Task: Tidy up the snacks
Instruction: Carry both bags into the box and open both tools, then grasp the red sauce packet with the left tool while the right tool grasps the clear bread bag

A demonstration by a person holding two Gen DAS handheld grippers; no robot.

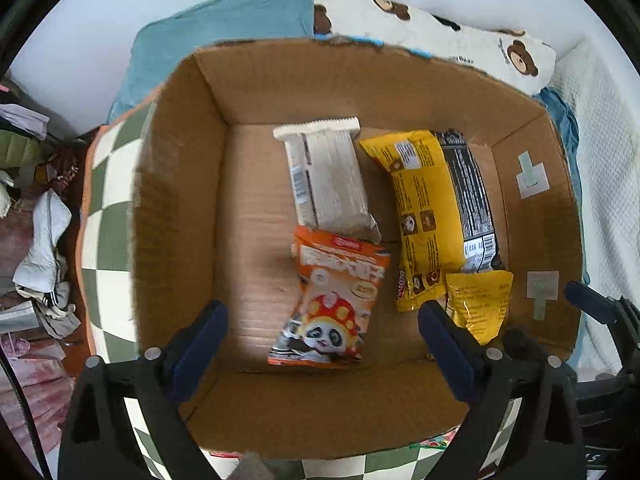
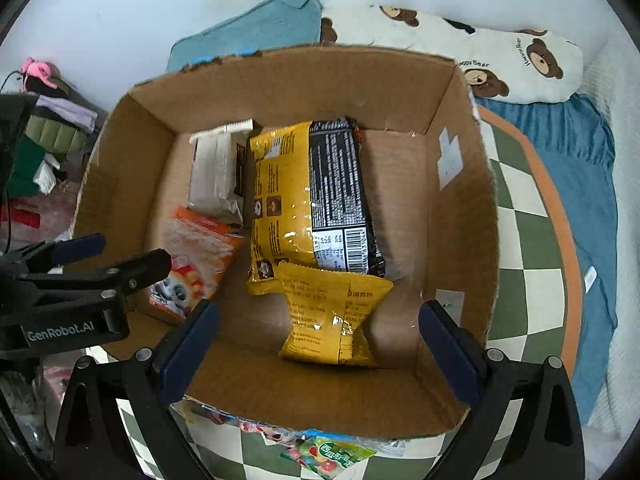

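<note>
An open cardboard box (image 1: 280, 80) holds several snacks. On its floor lie a white pack (image 1: 326, 176), an orange panda bag (image 1: 332, 300), a long yellow-and-black pack (image 1: 436, 208) and a small yellow packet (image 1: 478, 304). My left gripper (image 1: 322, 320) hangs open over the orange bag, its pads clear of it. My right gripper (image 2: 320, 316) is open above the small yellow packet (image 2: 332, 316), which rests against the yellow-and-black pack (image 2: 316, 200). The left gripper (image 2: 126, 250) also shows at the box's (image 2: 280, 84) left wall, in front of the orange bag (image 2: 200, 248).
The box stands on a green-and-white checkered mat (image 2: 528, 216). Behind it lie a teal towel (image 1: 240, 16) and a bear-print pillow (image 1: 460, 40). A blue blanket (image 2: 572, 152) is at the right, a clothes pile (image 1: 40, 220) at the left. A colourful candy bag (image 2: 332, 454) lies before the box.
</note>
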